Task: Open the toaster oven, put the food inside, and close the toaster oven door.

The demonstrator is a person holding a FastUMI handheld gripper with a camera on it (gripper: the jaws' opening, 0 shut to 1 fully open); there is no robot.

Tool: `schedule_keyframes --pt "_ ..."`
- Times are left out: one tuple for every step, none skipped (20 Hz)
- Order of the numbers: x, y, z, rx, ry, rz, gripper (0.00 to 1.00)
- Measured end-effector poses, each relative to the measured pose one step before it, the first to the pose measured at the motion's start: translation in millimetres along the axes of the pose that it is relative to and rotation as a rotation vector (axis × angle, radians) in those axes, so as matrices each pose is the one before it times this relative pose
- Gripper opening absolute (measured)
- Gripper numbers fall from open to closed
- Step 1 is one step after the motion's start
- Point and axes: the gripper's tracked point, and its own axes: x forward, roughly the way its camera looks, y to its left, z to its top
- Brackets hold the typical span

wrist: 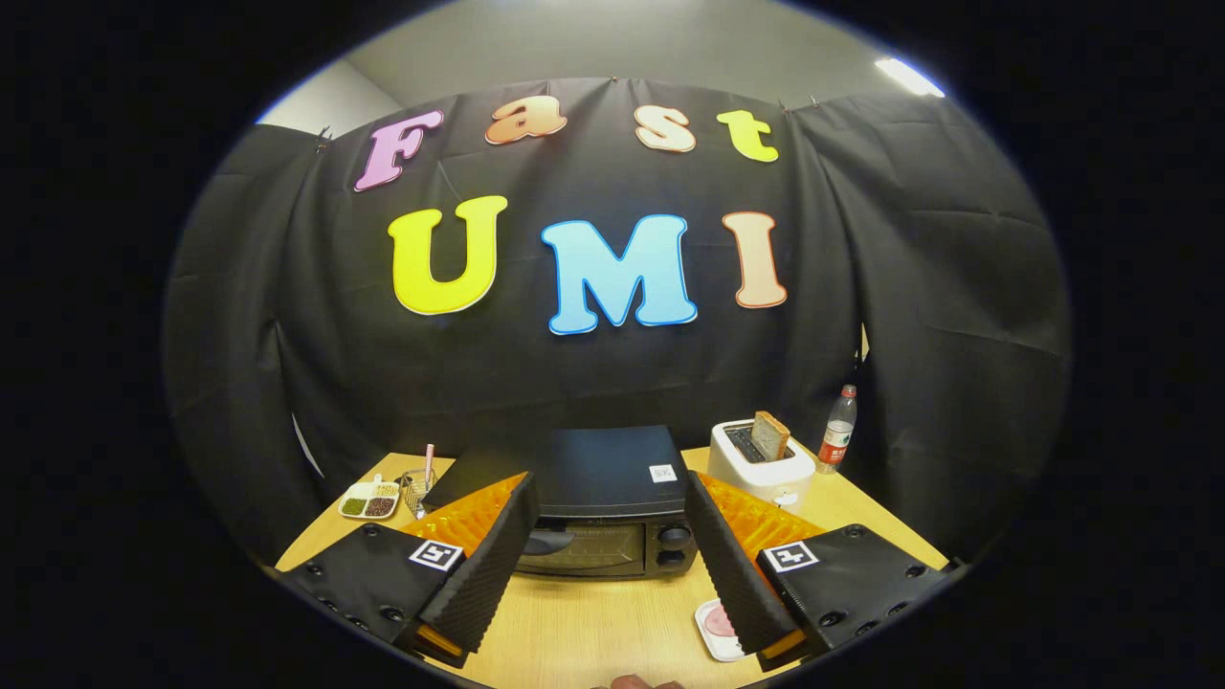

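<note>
A black toaster oven [605, 507] stands on the wooden table [593, 627] just beyond my fingers, its glass door shut and its knobs on the right side of the front. A small white plate with pink food [716, 627] lies on the table close to the right finger, partly hidden by it. My gripper [612, 612] is open, its fingers spread wide with only bare table between them, and it hovers above the table in front of the oven.
A white slot toaster [761, 464] with a slice of bread in it stands right of the oven, with a plastic bottle [838, 430] beyond it. Left of the oven are a divided dish of beans [369, 501] and a small wire basket [417, 486]. Black cloth walls close the booth behind.
</note>
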Motion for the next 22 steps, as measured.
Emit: schedule_keyframes --pt "4.10 2.32 -4.66 0.00001 0.01300 0.00102 0.98" --pt "4.46 2.72 -3.76 0.00219 0.01604 0.00318 0.98" --pt "4.55 2.58 -3.33 0.00308 0.01003 0.00088 0.98" --pt "4.49 1.76 -0.98 0.00318 0.00470 -0.00162 0.98" --pt "4.85 1.78 -2.42 0.00211 0.00769 0.00039 0.98" --pt "4.66 2.93 -2.03 0.00079 0.00995 0.00344 0.98" --pt "4.80 3.25 -3.17 -0.00170 0.00635 0.00225 0.98" --pt "5.88 1.84 -3.13 -0.00381 0.00716 0.00077 0.98" --pt "4.94 2.70 -2.96 -0.00290 0.00850 0.00170 0.98" --pt "5.33 2.83 -3.22 0.00207 0.01197 0.00635 0.98" --pt "5.55 5.45 -4.22 0.00461 0.00812 0.01103 0.98" --pt "5.48 4.04 -2.71 0.00343 0.00815 0.00513 0.98" --pt "6.21 3.99 -3.95 0.00109 0.00974 0.00652 0.97" --pt "6.21 3.95 -3.59 -0.00041 0.01137 0.00235 0.97" --pt "5.33 3.65 -5.29 0.00027 0.00761 0.00161 0.97" --pt "6.89 4.00 -2.98 0.00105 0.00295 0.00156 0.97" --pt "7.29 5.01 -5.13 -0.00021 0.00714 0.00120 0.97" --pt "7.12 4.94 -4.62 0.00342 0.01595 0.00203 0.97" --pt "5.41 5.00 -6.14 0.00606 0.01421 0.00072 0.97" --pt "5.46 3.87 -3.30 0.00383 0.00502 -0.00205 0.98" --pt "5.24 2.56 -2.78 -0.00396 -0.00038 -0.00548 0.97" --pt "4.92 2.54 -1.03 -0.00777 -0.00092 -0.00468 0.97"
